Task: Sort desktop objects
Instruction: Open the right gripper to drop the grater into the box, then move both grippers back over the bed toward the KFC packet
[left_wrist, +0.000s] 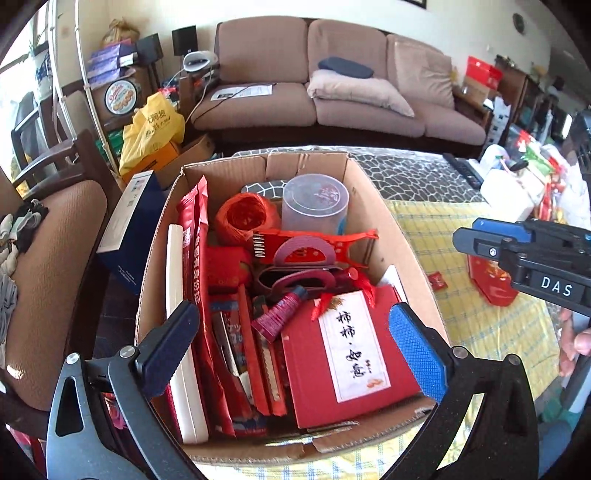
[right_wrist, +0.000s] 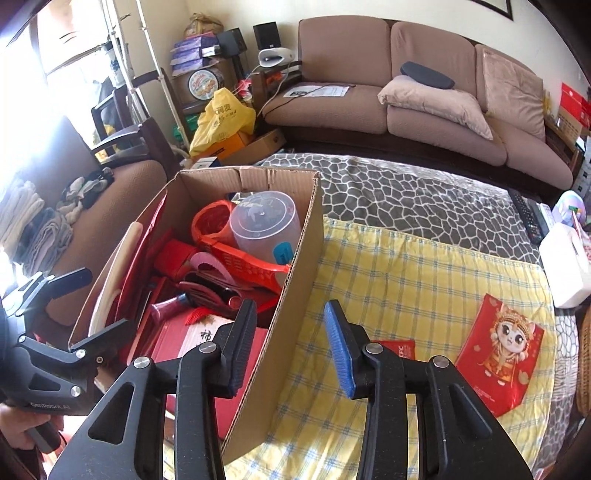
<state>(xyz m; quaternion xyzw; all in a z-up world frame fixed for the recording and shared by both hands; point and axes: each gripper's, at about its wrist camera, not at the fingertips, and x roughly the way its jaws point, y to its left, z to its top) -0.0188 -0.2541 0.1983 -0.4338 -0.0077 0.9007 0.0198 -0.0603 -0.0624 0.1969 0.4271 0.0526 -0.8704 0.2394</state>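
Tongs (left_wrist: 291, 339) empty over cardboard box (left_wrist: 373, 206) w/ red book (left_wrist: 306, 373), cup (left_wrist: 314, 203).

One cardboard box (right_wrist: 295, 258), one clear tub (left_wrist: 314, 203), two red packets (right_wrist: 498, 354).

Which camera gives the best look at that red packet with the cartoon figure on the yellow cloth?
The right wrist view. There the red packet lies flat on the yellow checked cloth, whole and unobstructed, its figure clear. In the left wrist view only part of the packet shows, mostly hidden behind the right gripper.
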